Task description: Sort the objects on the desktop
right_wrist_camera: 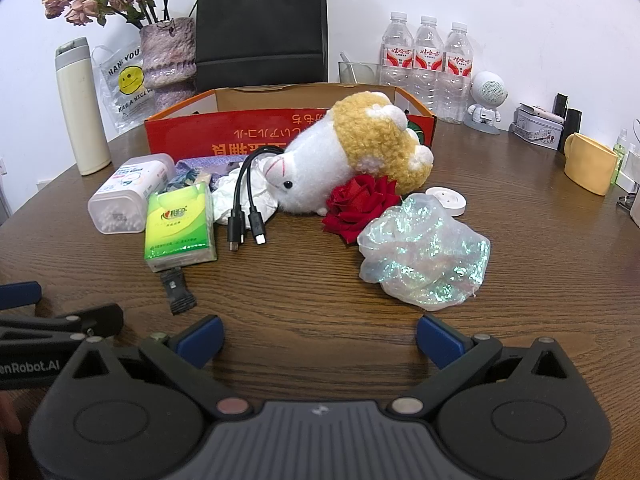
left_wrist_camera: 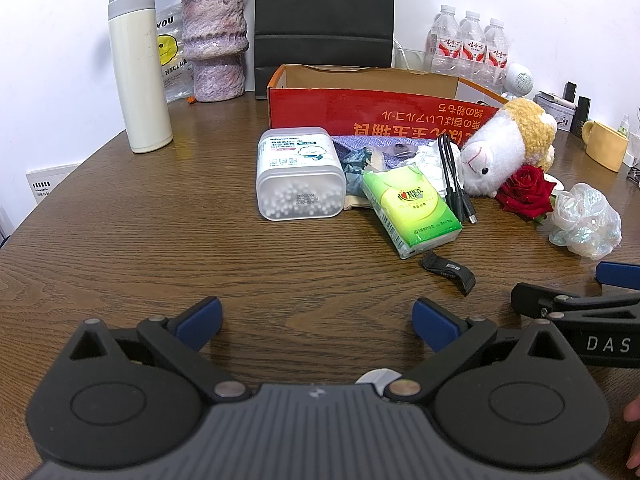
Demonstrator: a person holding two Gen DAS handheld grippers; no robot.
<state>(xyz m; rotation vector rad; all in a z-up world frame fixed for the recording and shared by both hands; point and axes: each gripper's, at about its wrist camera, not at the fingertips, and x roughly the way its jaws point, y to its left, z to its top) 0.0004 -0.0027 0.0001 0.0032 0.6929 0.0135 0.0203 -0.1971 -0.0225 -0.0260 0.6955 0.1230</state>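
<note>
My left tool (left_wrist_camera: 316, 326) hangs over the bare front of the brown worktop (left_wrist_camera: 140, 240) with its jaws spread wide and nothing between them. Far left at the back stands a cream flask (left_wrist_camera: 138, 72), then a vase (left_wrist_camera: 214, 44) of dried flowers and a black bag (left_wrist_camera: 324, 12) against the wall. In front of the bag sits a red box (left_wrist_camera: 360, 110), open at the top. The clutter lies just before the box: a swab tub (left_wrist_camera: 300, 174) on its side, a green tissue pack (left_wrist_camera: 412, 210) touching its right edge, with crumpled cloth and paper behind them. A black strap (left_wrist_camera: 448, 270) lies alone in front of the pack, nearest to my tools. Right of the pack a black cable (right_wrist_camera: 250, 200) trails forward, its plugs resting on the wood. Next comes a plush sheep (right_wrist_camera: 352, 152), tipped over against the box front, and a red rose (right_wrist_camera: 362, 206) touching its underside. A shiny bag (right_wrist_camera: 424, 252) is bunched up just right of the rose, with a white disc (right_wrist_camera: 446, 198) behind it. Water bottles (right_wrist_camera: 428, 56), a small white robot figure (right_wrist_camera: 486, 100) and a yellow mug (right_wrist_camera: 590, 162) stand further back on the right. My right tool (right_wrist_camera: 320, 338) is likewise wide open and empty, low over the wood, in front of the shiny bag and apart from it.
</note>
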